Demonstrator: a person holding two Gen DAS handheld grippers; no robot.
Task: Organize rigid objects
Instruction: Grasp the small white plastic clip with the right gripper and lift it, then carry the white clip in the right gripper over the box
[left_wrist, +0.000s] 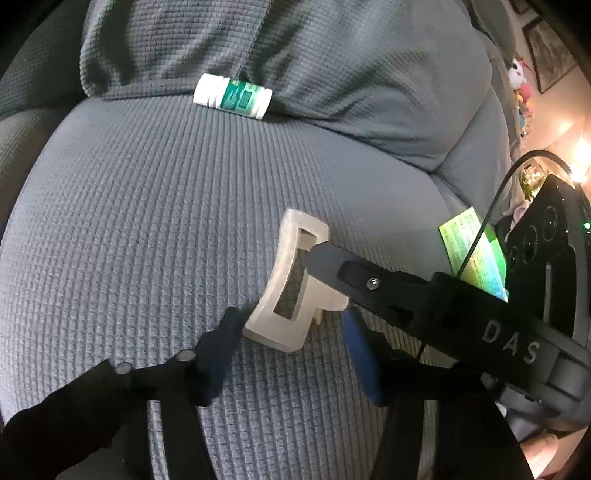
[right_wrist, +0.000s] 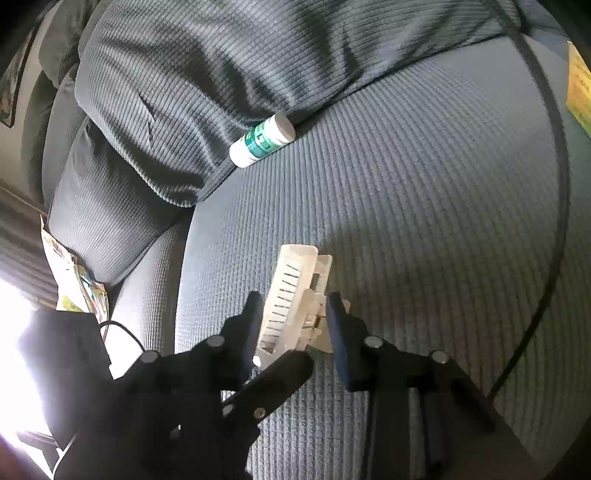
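**Both grippers meet on the hair clip at mid-seat**

Furthest left, up at the back of the grey ribbed sofa seat, a white pill bottle with a green label lies on its side. It is tucked into the crease where the seat meets the back cushion, well apart from both tools.

Towards the middle of the seat sits the translucent white hair clip, a claw type with a rectangular opening in its side and its teeth showing in the right wrist view. The left gripper comes up from below and is pinched on it. Its left finger touches the clip's lower corner, and its blue pad lies against the small lever tab on the other side.

The right gripper is also narrowed onto the clip. In its own view the dark finger lies against the toothed side and the blue pad against the hinge side, with the clip upright between them. From the left wrist view one of its black fingers reaches in from the right and its tip overlaps the clip's upper end.

Further right, a green box with fine print lies on the seat behind the right tool, near the seat's edge. A thin black cable crosses in front of it
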